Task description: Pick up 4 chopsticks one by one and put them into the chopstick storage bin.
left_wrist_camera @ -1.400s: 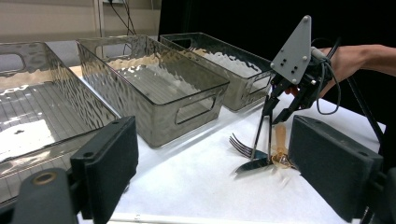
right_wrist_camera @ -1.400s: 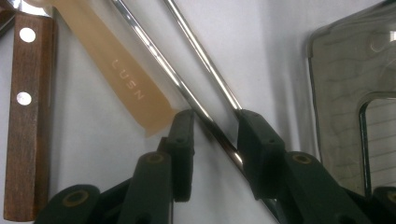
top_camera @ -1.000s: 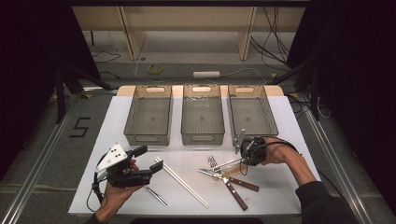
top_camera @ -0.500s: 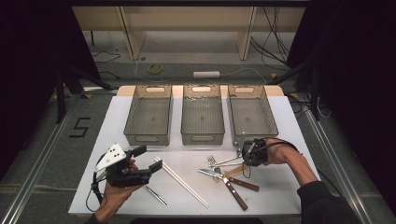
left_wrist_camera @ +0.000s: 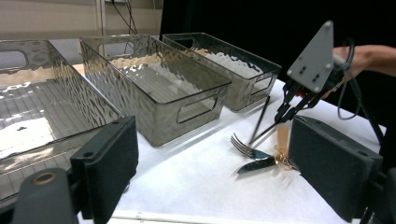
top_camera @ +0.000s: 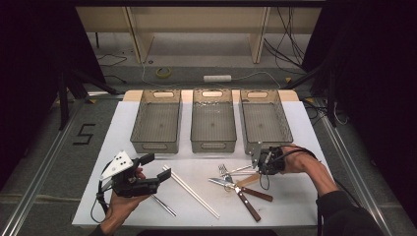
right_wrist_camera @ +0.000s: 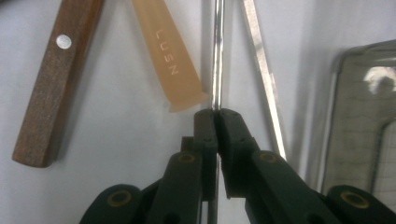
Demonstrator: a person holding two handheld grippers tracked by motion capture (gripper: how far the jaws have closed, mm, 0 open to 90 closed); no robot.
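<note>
Right gripper view: right claw [right_wrist_camera: 216, 122] clamped on the fork [right_wrist_camera: 217, 56] handle beside the right bin [right_wrist_camera: 359, 116], ready to lift; left claw [left_wrist_camera: 215, 168] apart.

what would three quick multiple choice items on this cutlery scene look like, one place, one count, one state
1. Where does the fork lie?
A. in the middle bin
B. on the table, in front of the bins
C. on the floor

2. How many bins stand in the row?
A. two
B. three
C. four

3. How is the right gripper?
A. shut on the fork's handle
B. wide open
C. shut on a wooden knife handle

Key: 1 B, the fork's tines rest on the white table before the bins. 2 B, three clear bins side by side. 3 A, its jaws, just closing, pinch the thin steel handle.
</note>
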